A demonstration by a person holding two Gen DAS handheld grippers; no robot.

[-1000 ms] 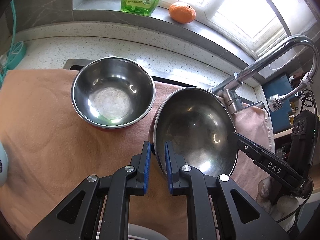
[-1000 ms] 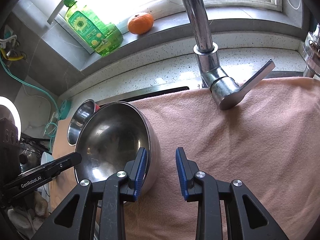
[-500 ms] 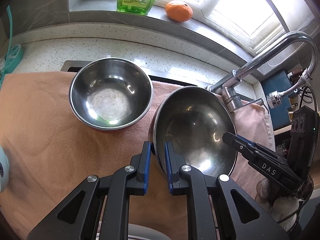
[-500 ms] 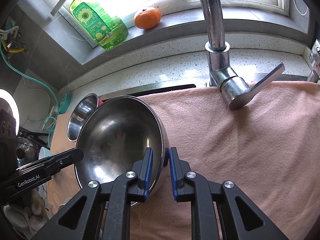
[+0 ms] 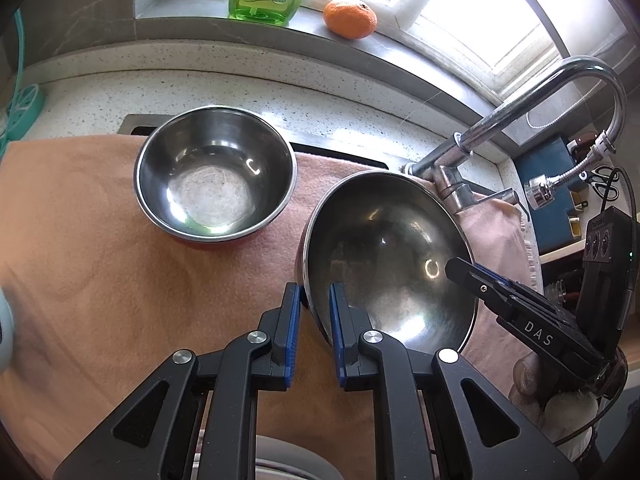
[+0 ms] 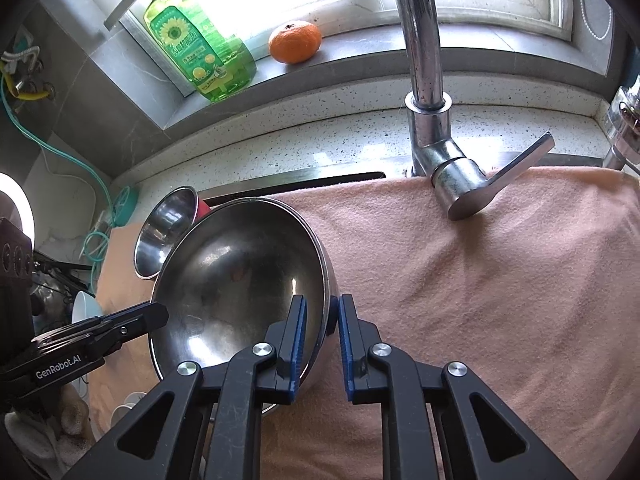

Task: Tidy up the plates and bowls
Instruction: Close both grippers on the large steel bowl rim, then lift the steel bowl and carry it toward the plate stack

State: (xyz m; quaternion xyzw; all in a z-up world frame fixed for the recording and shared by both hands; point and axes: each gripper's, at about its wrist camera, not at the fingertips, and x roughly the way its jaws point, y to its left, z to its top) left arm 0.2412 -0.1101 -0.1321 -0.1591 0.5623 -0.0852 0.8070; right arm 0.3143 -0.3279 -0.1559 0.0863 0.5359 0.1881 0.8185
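Observation:
A large steel bowl (image 5: 384,256) is held tilted over the peach towel (image 5: 100,272). My left gripper (image 5: 312,320) is shut on its near-left rim. My right gripper (image 6: 322,330) is shut on its right rim, and its fingers show at the bowl's right side in the left wrist view (image 5: 480,284). The same bowl fills the left centre of the right wrist view (image 6: 240,276). A smaller steel bowl with a red outside (image 5: 216,176) stands upright on the towel to the left; it also shows in the right wrist view (image 6: 164,232).
A chrome faucet (image 6: 428,120) with a lever handle (image 6: 500,180) stands behind the towel. A green soap bottle (image 6: 196,44) and an orange (image 6: 296,42) sit on the windowsill. A white bowl (image 6: 84,308) and cables lie at the far left.
My right gripper closed from open onto the large bowl's right rim. The bowl has been lifted and tilted slightly between both grippers. The left gripper stayed shut on its rim.

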